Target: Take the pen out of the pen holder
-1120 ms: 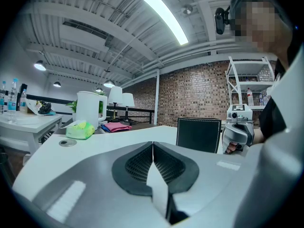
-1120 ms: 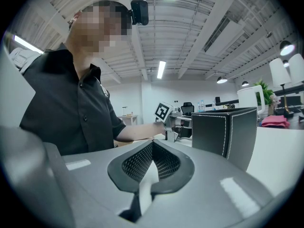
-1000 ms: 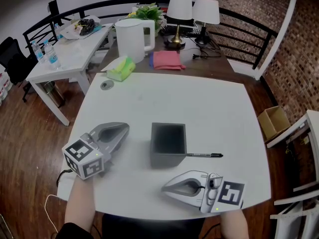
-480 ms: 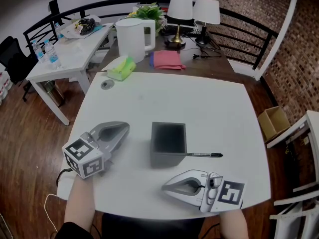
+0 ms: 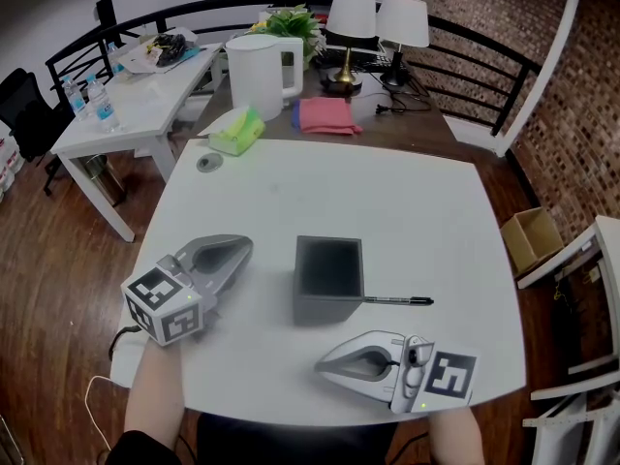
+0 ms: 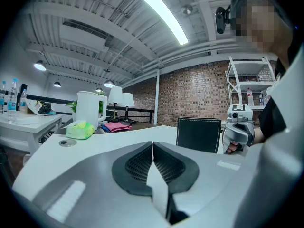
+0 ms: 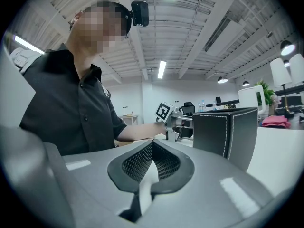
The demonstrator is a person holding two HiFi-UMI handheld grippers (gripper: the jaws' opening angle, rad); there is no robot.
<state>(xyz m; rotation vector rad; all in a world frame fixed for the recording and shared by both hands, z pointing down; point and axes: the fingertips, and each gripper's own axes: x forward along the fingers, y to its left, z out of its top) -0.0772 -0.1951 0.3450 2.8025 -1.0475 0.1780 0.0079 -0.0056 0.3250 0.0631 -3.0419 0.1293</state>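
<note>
Scene is staying unchanged: left gripper [image 5: 242, 251] and right gripper [image 5: 325, 364] are resting clenched, empty; slim black pen [image 5: 397, 301] is lying beside square black leather pen holder [image 5: 325, 310], task seemingly done.

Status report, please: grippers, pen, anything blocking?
Left hand-held gripper shut, empty. Right hand-held gripper shut, empty. Pen lies on table beside pen holder, already out. Nothing in the way.

Office loft; brick wall [image 6: 199, 96], desks [image 5: 145, 100], table lamps [image 5: 351, 13].

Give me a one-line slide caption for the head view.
Pen lies on the white table beside the dark pen holder, left gripper and right gripper shut nearby.
</note>
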